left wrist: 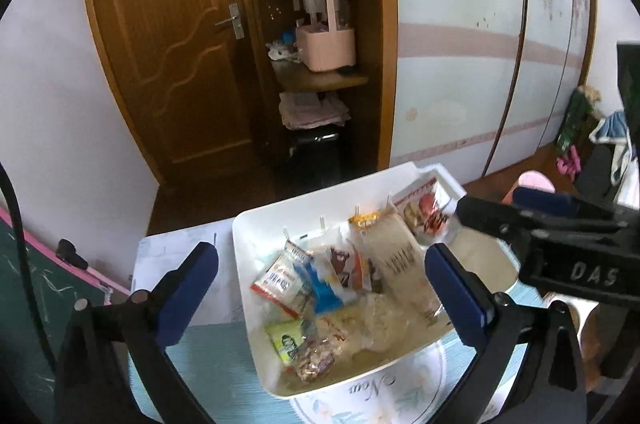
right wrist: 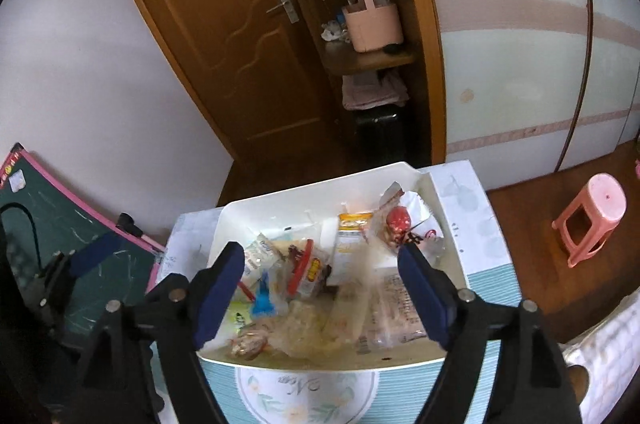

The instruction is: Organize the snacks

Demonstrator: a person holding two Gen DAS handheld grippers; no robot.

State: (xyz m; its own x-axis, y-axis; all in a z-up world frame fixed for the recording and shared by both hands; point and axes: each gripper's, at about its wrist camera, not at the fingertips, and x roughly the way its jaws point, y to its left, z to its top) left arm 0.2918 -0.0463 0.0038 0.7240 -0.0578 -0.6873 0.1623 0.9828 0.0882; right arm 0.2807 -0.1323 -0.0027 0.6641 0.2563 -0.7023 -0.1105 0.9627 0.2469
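A white tray (left wrist: pixel 256 236) (right wrist: pixel 300 189) sits on a table with a blue striped cloth (left wrist: pixel 216 364). It holds several snack packets: a red-and-white one (left wrist: pixel 280 278), a blue one (left wrist: pixel 326 290), a green one (left wrist: pixel 286 340), a tan one with a barcode (left wrist: pixel 396 248) and a red printed one (right wrist: pixel 400 220) at the back. My left gripper (left wrist: pixel 324 288) hangs above the tray, open wide, with nothing pressed between its blue pads. My right gripper (right wrist: pixel 324 288) hovers over the same tray, also open and holding nothing. Its black body reaches in from the right of the left wrist view.
Behind the table are a brown door (left wrist: pixel 168 43) and a wooden shelf with a pink basket (left wrist: pixel 326 45). A green chalkboard (right wrist: pixel 60 224) leans at the left. A pink stool (right wrist: pixel 592 220) stands on the floor at the right.
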